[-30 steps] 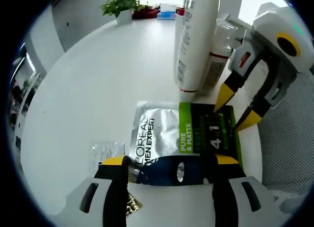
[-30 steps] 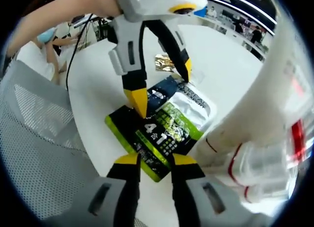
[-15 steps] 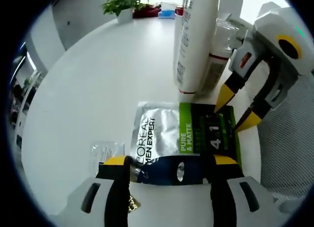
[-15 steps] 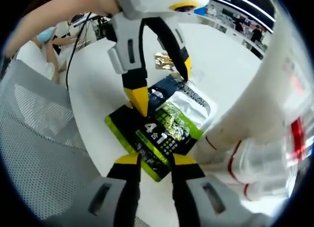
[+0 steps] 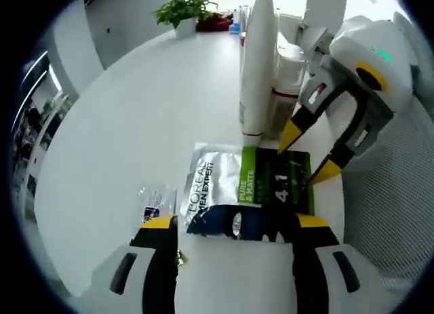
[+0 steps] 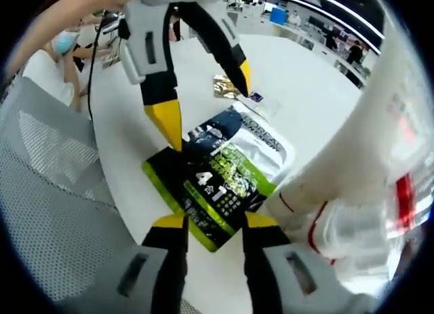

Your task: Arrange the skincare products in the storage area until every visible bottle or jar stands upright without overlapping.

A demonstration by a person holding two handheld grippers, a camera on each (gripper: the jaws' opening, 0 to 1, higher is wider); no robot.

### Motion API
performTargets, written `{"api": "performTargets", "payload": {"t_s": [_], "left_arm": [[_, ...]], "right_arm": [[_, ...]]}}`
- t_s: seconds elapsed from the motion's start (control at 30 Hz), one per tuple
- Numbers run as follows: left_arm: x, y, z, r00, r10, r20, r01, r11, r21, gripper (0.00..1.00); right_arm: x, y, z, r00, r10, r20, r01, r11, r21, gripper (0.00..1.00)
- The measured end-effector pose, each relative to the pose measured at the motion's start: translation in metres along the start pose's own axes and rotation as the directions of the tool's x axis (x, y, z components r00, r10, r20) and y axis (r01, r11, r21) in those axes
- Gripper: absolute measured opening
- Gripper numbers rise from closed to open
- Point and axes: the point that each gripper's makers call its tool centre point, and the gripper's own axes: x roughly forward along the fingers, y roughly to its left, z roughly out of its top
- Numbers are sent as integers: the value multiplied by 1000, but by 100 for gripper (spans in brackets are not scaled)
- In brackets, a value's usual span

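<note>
1 flat foil sachet (image 5: 251,195) lying on white table (image 5: 135,110), just beside upright white tube (image 5: 256,63). Judging it light, limp, slippery; edge pinch looking best. Left gripper (image 5: 234,222) spread, straddling near edge. Right gripper (image 6: 211,220) spread over opposite edge, not pinching.

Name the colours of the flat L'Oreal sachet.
Silver, navy, green and black L'Oreal sachet, clearest in the left gripper view.

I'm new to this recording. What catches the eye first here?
A flat green, black and silver sachet lies on the white table, with both open grippers, left gripper and right gripper, poised at its opposite ends. Beside it stands a tall white bottle, upright.
</note>
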Motion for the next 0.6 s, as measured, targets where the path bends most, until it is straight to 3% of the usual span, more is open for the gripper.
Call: {"api": "performTargets", "payload": {"t_s": [0.03, 0.2, 0.6], "left_arm": [[-3, 0, -1, 1000, 7, 1, -7, 1000, -1, 67], [-14, -2, -1, 999, 33, 16, -32, 999, -19, 67], [-40, -12, 2, 993, 102, 64, -97, 992, -78, 71]], "right_arm": [[-2, 2, 7, 999, 9, 41, -9, 1000, 16, 28], [-11, 0, 15, 998, -4, 59, 4, 1000, -10, 31], [-46, 1, 34, 985, -20, 173, 24, 999, -24, 30]]}}
